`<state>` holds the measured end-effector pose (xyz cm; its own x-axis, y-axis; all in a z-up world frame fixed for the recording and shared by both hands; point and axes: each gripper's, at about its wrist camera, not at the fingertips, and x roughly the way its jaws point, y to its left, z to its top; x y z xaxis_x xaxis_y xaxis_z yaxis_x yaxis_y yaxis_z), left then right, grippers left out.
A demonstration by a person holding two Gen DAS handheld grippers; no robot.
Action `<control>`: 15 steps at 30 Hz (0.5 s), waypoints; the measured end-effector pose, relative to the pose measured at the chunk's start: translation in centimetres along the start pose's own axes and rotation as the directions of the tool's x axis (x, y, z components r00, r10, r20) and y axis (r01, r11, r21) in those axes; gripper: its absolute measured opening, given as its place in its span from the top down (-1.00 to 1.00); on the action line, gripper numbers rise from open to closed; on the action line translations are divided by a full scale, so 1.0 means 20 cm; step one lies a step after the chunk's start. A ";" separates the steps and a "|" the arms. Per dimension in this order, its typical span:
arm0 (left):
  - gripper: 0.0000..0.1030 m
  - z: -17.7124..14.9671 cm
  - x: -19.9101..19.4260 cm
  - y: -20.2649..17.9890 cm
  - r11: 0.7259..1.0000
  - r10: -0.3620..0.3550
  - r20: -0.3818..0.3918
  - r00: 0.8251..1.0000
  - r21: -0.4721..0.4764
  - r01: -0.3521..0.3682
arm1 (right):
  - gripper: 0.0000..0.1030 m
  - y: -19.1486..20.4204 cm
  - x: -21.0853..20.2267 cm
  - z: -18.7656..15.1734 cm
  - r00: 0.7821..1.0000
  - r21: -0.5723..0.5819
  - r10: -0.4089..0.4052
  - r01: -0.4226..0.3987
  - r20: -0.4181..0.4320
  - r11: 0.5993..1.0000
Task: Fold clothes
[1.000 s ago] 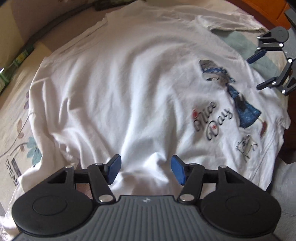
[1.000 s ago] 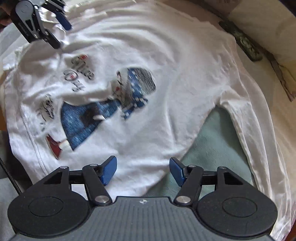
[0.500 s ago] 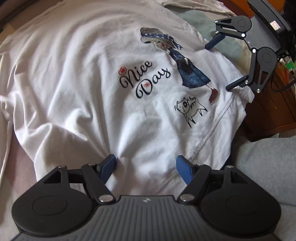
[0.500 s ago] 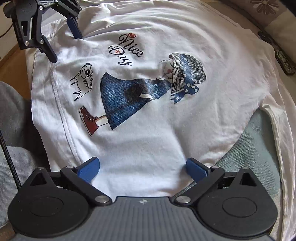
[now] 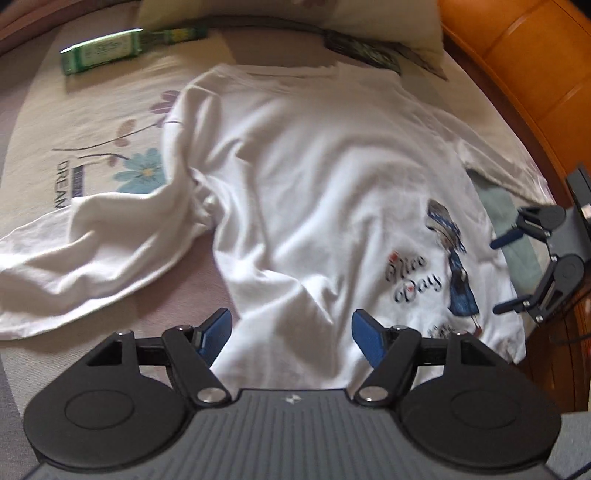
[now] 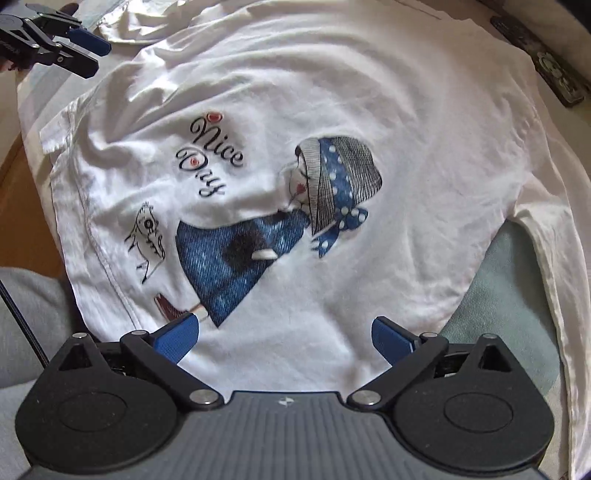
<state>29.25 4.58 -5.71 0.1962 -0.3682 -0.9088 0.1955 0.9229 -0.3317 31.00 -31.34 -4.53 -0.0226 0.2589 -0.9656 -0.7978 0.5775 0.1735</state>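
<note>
Bedding printed with flowers and the word DREAM covers the bed (image 5: 33, 110), and a white T-shirt (image 5: 314, 192) lies spread across it, front up, wrinkled but unfolded.

Nearest in the left wrist view, the left claw (image 5: 291, 330) hangs just above the shirt's lower edge with its blue pads spread wide, holding nothing; its fingers point up the shirt toward the collar. Beyond it, one sleeve (image 5: 92, 240) trails off to the left in a loose crumpled heap. Farther up, the collar reaches the head of the bed, where a green box (image 5: 103, 51) lies near a pillow (image 5: 388, 22). To the right stands an orange wooden headboard or bed frame (image 5: 535, 66).

In the right wrist view, the right claw (image 6: 286, 338) is low over the hem side of the shirt, its pads likewise spread apart and empty, one over the red shoe of the printed girl (image 6: 280, 218), the other over plain white cloth. Beside that pad, a pale green cloth (image 6: 513, 295) shows under the shirt, with the other sleeve (image 6: 554, 258) running alongside it. The words "Nice Day" (image 6: 214, 155) and a small cat drawing (image 6: 147, 236) sit past the girl. At the far upper left corner the left claw (image 6: 85, 51) appears again, open, near the shirt's corner. A grey trouser leg (image 6: 29, 314) of the person is at the left edge.
</note>
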 end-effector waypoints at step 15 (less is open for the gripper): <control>-0.63 0.01 0.06 0.52 0.834 -0.054 0.376 0.925 -0.493 0.249 | -0.98 0.08 0.01 0.42 0.990 -0.007 0.035 -0.034 0.137 0.999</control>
<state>31.76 13.81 -10.15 0.5323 -0.4326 -0.7277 -0.2618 0.7334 -0.6274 34.71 -23.82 -2.72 0.0320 0.3824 -0.9234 -0.8008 0.5627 0.2053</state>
